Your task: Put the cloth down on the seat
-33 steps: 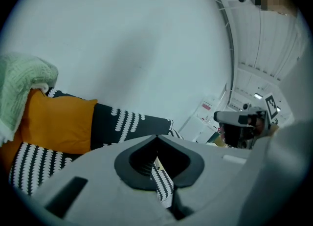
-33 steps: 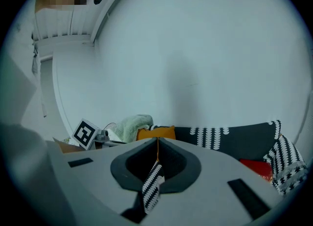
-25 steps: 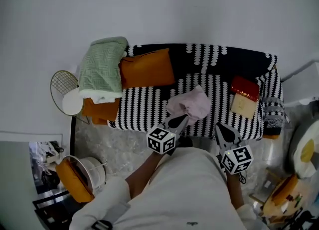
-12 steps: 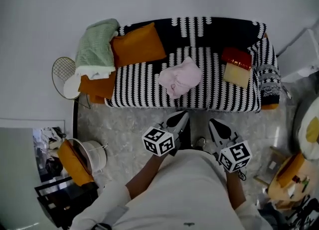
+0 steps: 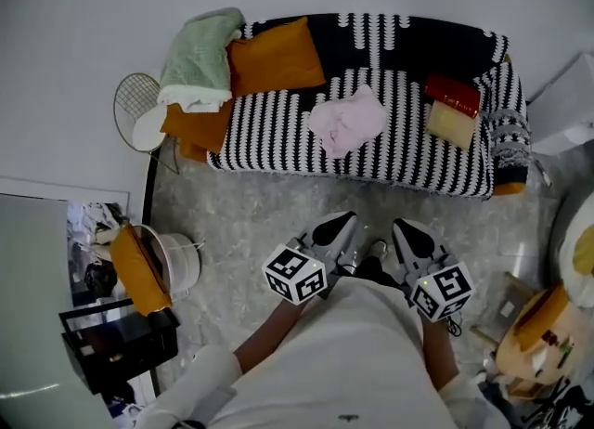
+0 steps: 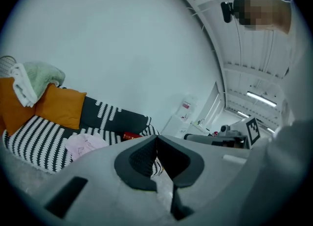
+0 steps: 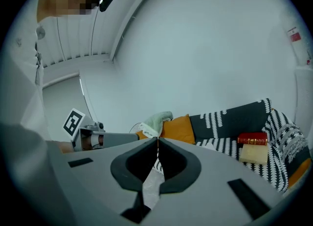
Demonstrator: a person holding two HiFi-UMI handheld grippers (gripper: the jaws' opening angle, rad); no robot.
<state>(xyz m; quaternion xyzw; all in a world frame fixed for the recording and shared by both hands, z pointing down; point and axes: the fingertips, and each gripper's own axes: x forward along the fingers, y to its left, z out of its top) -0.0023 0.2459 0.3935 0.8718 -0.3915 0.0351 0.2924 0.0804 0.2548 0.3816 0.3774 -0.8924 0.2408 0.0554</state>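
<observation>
The cloth (image 5: 345,121) lies crumpled on the seat (image 5: 269,130). It looks light and limp, best pinched at a raised fold. The left gripper (image 5: 343,224) and right gripper (image 5: 405,230) are empty, jaws together.

I see the sofa (image 5: 269,135) covered in woven black-and-white fabric, matt and slightly nubby. Near the middle of its seat the pink cloth (image 5: 346,121) looks soft, thin and crumpled. The orange cushions (image 5: 276,56) at the left end are plain matt fabric. The green throw (image 5: 197,63) over the left corner is a thick, textured knit. The red book (image 5: 453,96) at the right end has a glossy cover. The floor (image 5: 251,223) is speckled stone with a dull sheen. The left gripper (image 6: 156,137) and right gripper (image 7: 157,140) have smooth matt grey plastic shells and dark, finely textured pads (image 6: 142,159).
</observation>
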